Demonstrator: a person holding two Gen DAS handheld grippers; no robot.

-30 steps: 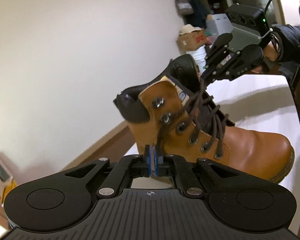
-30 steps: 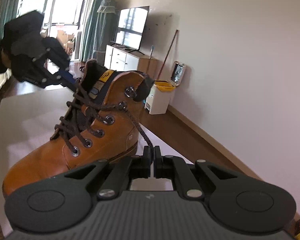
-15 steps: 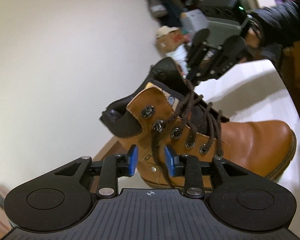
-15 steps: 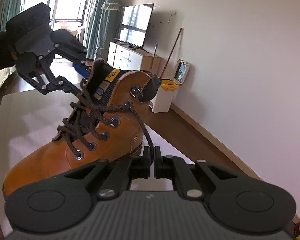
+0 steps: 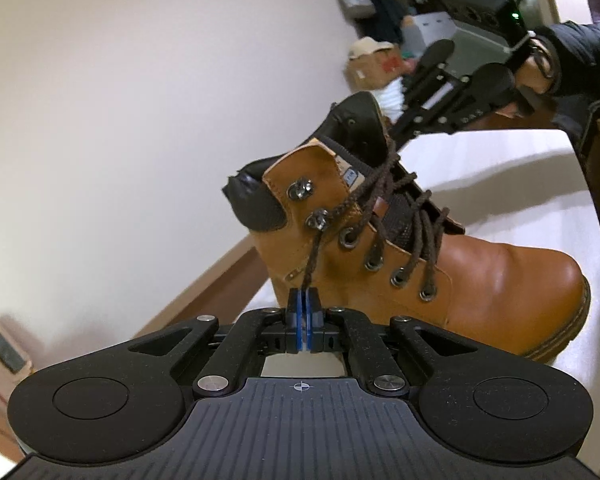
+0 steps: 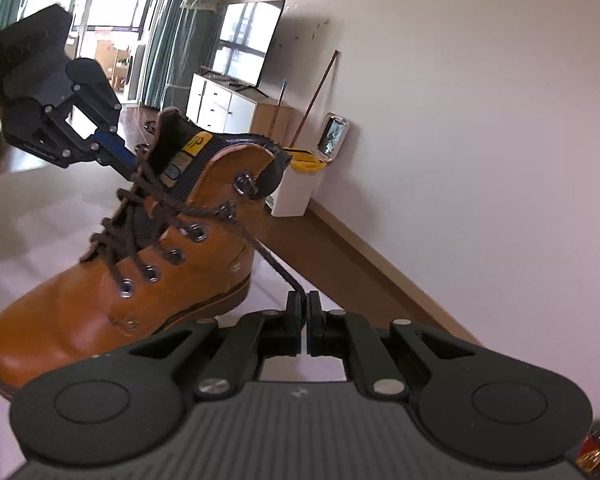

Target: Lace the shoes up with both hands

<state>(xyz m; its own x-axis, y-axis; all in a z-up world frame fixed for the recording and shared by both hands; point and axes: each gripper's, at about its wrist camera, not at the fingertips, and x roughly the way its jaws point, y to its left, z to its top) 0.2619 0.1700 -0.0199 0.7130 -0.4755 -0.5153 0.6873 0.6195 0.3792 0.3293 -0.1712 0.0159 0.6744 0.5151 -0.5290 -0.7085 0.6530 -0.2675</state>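
A tan leather boot (image 5: pixel 440 280) with a black collar stands on a white table (image 5: pixel 500 184); it also shows in the right wrist view (image 6: pixel 148 280). Dark brown laces cross its eyelets. My left gripper (image 5: pixel 302 300) is shut on one lace end (image 5: pixel 314 256) that runs up to a hook on the boot's near side. My right gripper (image 6: pixel 304 304) is shut on the other lace end (image 6: pixel 268 252), pulled taut from a hook on the opposite side. Each gripper also appears in the other's view, beyond the boot's collar: the right (image 5: pixel 452 100), the left (image 6: pixel 60 120).
The table edge (image 6: pixel 340 304) runs close to my right gripper, with wood floor and a pale wall beyond. A white bin with a yellow liner (image 6: pixel 300 184), a TV cabinet (image 6: pixel 236 108) and a cardboard box (image 5: pixel 376 64) stand in the room behind.
My left gripper opened half a second ago and has now shut again on the lace, lower down. My right gripper stayed shut on its lace and pulled it tauter; the boot tilted slightly.
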